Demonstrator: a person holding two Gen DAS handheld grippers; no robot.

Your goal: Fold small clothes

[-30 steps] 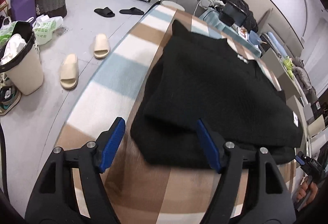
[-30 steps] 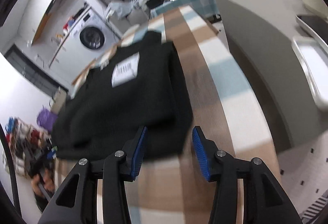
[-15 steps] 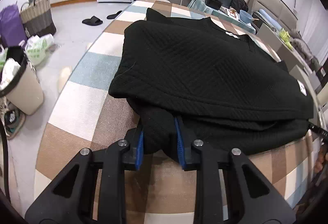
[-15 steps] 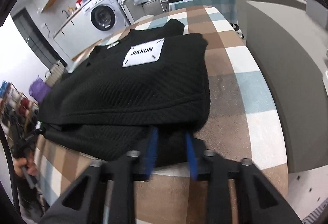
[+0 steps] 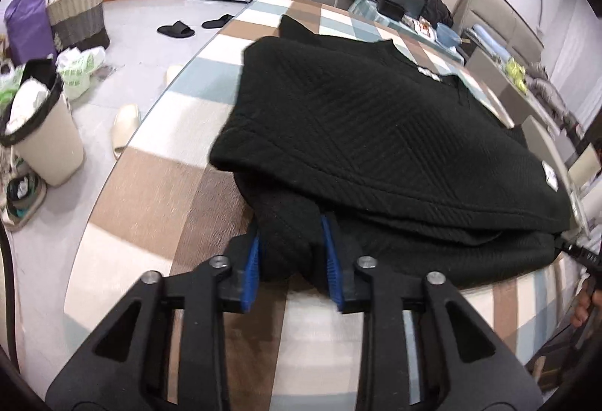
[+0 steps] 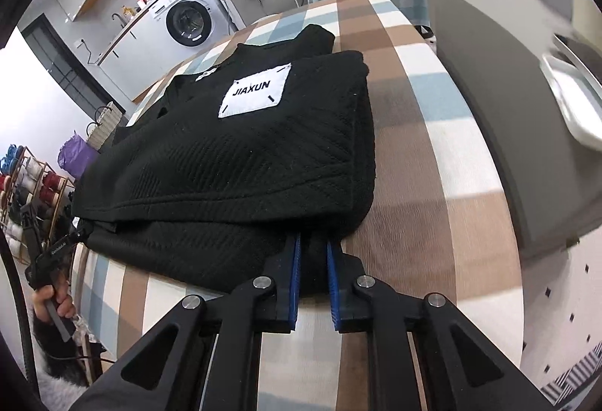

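Both grippers — left gripper, right gripper — clamp the near hem of the black textured knit sweater lying ahead on the checked tablecloth; lift evenly, carrying the hem forward — corners level.

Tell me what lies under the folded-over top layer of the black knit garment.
Under the top layer of the black knit garment, a lower black layer sticks out, gripped by the left gripper and right gripper. Beneath lies the checked tablecloth. Anything further under is hidden.
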